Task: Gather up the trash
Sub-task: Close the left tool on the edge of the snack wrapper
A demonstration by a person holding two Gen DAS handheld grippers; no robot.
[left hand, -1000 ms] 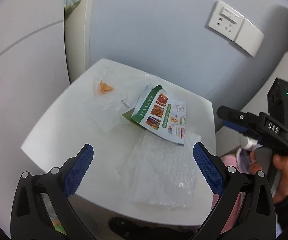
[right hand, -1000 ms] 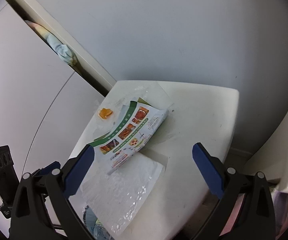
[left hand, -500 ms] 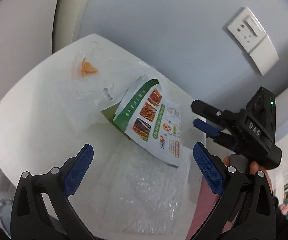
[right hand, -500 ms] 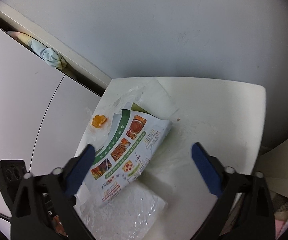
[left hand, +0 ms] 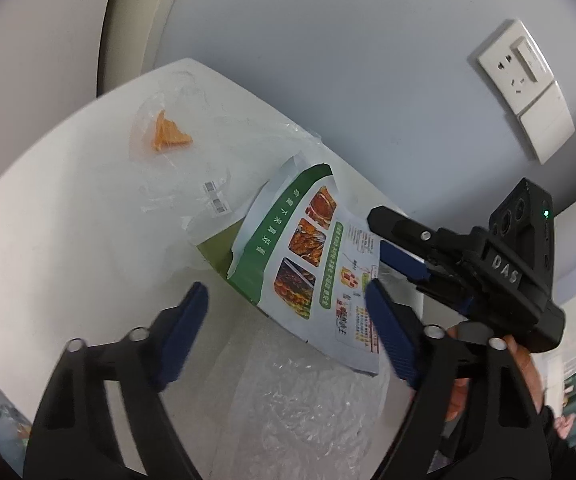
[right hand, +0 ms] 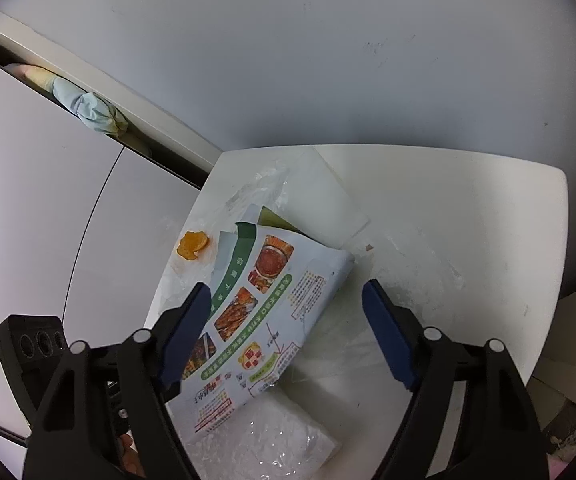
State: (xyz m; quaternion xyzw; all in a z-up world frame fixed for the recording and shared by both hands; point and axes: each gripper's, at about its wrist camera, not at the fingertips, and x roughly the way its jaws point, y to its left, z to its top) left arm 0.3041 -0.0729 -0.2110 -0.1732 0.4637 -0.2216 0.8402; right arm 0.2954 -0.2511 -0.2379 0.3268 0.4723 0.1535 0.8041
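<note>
We see the left tongs (left hand: 286, 302) held part open above the white desk (left hand: 48, 248), their jaws having just been closing, with nothing pressed between the blue pads; the lower end of the printed food packet (left hand: 308, 264) and a sheet of bubble wrap (left hand: 300, 396) lie between and ahead of them on the desk. The right tongs (right hand: 286, 302) are likewise part open and have just been closing, gripping nothing; in their own view the packet (right hand: 264, 312) lies under and ahead of the left pad, and the bubble wrap (right hand: 264, 436) lies nearer the camera, between the two arms. From the left view the right tongs (left hand: 392, 248) reach in from the right, their fingers over the packet's right edge, held by a hand (left hand: 488, 376); we cannot tell whether they touch it. Beyond the packet, further from both tongs, we see a clear plastic bag (left hand: 208, 176) with a barcode label and an orange scrap (left hand: 170, 136). A wall socket (left hand: 524, 88) sits on the wall above the right tongs.
</note>
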